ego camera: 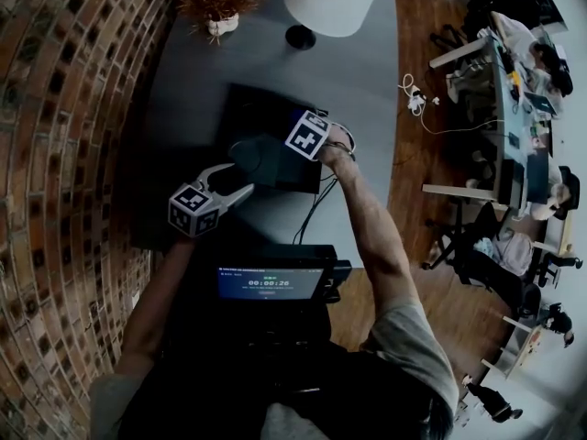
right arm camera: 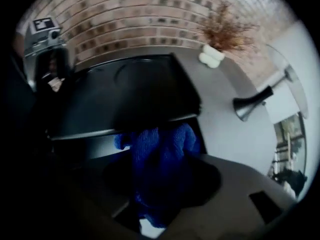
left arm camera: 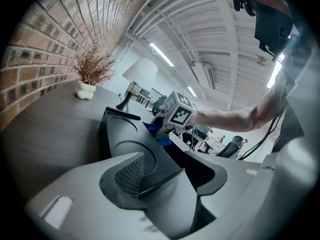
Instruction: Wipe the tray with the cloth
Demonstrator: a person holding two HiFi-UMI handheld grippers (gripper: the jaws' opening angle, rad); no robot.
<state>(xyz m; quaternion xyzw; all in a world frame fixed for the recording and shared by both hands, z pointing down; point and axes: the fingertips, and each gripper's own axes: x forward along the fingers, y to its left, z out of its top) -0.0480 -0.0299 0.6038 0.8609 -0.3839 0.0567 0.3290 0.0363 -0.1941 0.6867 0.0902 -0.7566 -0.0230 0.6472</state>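
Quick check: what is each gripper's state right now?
Left gripper: closed on the edge of the tray.
Right gripper: closed on the blue cloth.

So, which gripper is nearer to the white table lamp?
Right. The right gripper holds the blue cloth at the tray, short of the lamp; the left gripper clamps the tray's near edge, farther back toward the person.
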